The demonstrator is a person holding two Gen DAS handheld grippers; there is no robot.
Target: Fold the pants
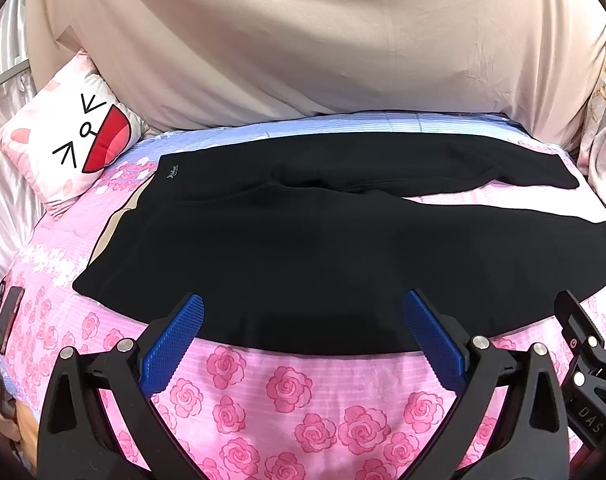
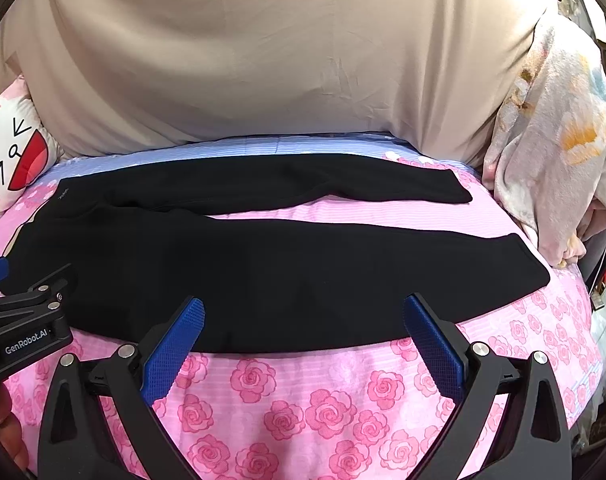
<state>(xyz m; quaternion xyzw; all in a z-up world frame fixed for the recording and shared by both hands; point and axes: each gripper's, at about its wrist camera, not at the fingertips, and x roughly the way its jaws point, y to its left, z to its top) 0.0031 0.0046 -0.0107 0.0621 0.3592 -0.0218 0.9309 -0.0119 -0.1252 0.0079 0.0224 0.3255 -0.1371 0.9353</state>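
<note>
Pants [image 1: 303, 248] lie flat on the bedspread [image 1: 287, 400]; both grippers' fingers [image 1: 179, 340] [image 2: 431, 340] spread wide, holding nothing.

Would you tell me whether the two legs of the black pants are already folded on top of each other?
No, the pants lie spread flat, with a strip of pink bedspread showing between the two legs.

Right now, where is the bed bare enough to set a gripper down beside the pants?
Bare pink sheet lies along the near edge, below the pants, and in the strip between the two legs. Crowded: cartoon pillow left, crumpled blanket right.
</note>
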